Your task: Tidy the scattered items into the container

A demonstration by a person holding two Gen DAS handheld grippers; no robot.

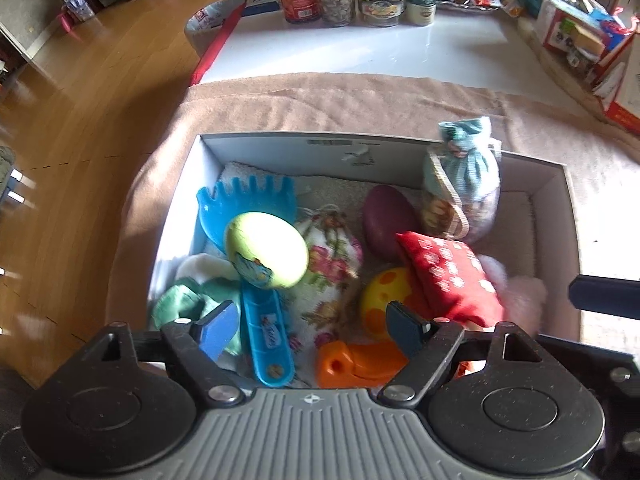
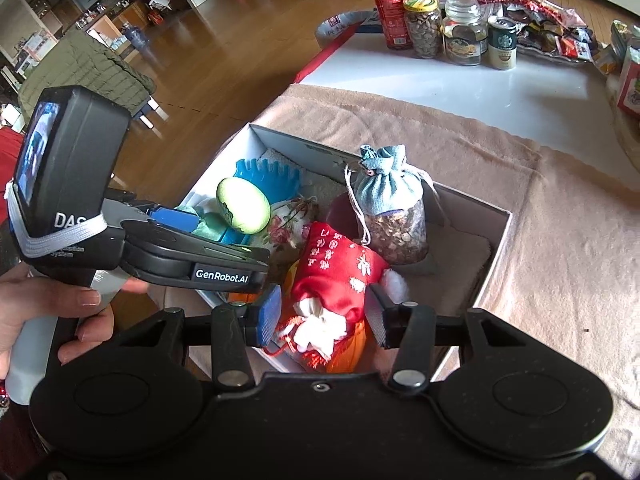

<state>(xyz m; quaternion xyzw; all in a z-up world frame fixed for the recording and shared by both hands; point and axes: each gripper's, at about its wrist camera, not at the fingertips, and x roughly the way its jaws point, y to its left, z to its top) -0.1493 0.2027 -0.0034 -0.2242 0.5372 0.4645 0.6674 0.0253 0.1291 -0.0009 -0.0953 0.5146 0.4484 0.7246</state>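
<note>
Both grippers hang over the white box on the towel-covered counter. Left gripper: jaws spread wide, nothing between them, above the blue rake, the yellow-green egg and the orange toy. Right gripper: jaws apart around the tasselled end of the red pouch, and I cannot tell whether the pads touch it. Also in the box: a floral pouch, a maroon egg, a spotted yellow ball and an upright blue-topped sachet
</note>
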